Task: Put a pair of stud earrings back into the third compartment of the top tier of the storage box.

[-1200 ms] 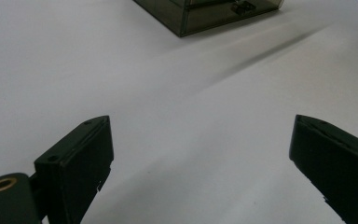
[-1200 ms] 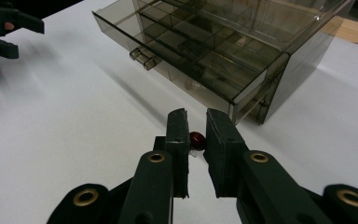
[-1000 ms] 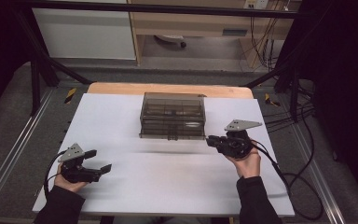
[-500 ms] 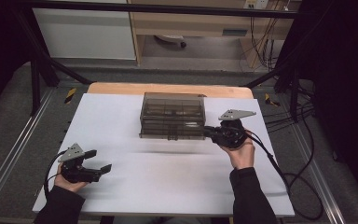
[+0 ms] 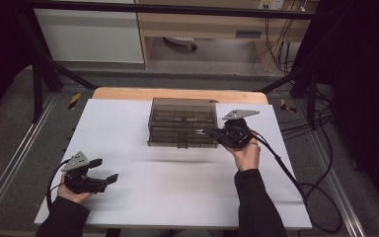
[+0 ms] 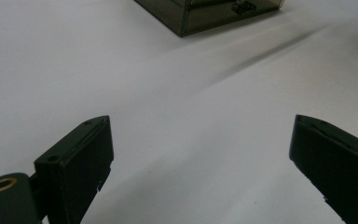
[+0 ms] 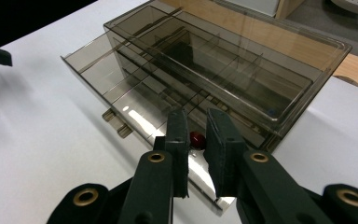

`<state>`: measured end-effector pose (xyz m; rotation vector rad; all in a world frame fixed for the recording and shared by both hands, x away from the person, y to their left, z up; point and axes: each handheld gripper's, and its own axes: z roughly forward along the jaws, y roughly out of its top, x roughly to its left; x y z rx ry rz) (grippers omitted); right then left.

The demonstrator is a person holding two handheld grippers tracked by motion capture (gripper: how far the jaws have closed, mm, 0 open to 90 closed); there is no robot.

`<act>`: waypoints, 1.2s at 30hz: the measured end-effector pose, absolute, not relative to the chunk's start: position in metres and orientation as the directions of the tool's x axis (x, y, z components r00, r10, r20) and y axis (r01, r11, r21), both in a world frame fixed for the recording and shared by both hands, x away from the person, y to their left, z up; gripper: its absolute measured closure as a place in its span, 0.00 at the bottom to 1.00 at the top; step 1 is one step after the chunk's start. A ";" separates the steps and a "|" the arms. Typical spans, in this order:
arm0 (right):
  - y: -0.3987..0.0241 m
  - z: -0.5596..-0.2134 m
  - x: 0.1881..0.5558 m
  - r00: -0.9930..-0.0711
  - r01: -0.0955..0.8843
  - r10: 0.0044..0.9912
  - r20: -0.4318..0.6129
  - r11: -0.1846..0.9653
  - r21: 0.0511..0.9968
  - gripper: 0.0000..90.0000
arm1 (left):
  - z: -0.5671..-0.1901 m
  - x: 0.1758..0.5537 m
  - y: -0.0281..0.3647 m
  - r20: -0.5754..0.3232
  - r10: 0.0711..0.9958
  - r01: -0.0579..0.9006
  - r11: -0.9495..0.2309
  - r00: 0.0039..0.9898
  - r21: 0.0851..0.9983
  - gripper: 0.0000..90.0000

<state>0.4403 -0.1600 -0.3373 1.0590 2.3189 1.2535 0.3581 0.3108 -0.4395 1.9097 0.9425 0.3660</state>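
Smoky plastic drawer box (image 5: 181,122) stands mid-table on the white table (image 5: 177,192).
The right gripper (image 7: 196,135), jaws nearly closed, is at its front right corner beside a small red thing (image 7: 196,138); the left gripper (image 5: 109,170) rests released, well apart.

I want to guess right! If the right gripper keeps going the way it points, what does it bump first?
Probably the smoky plastic box. The right gripper points at the box's front near its right end, jaws nearly shut, with a small red thing showing between them. How close the tips are is unclear.
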 end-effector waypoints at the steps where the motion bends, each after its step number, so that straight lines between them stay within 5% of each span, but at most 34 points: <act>1: -0.159 -0.338 0.442 -0.683 0.464 0.726 0.078 0.348 0.815 0.88 | -0.439 0.358 0.311 -0.129 0.740 0.459 -0.261 0.660 0.849 0.07; 36: -0.137 -0.376 0.467 -0.648 0.529 0.760 0.050 0.402 0.748 0.88 | -0.440 0.358 0.311 -0.128 0.741 0.460 -0.262 0.660 0.849 0.07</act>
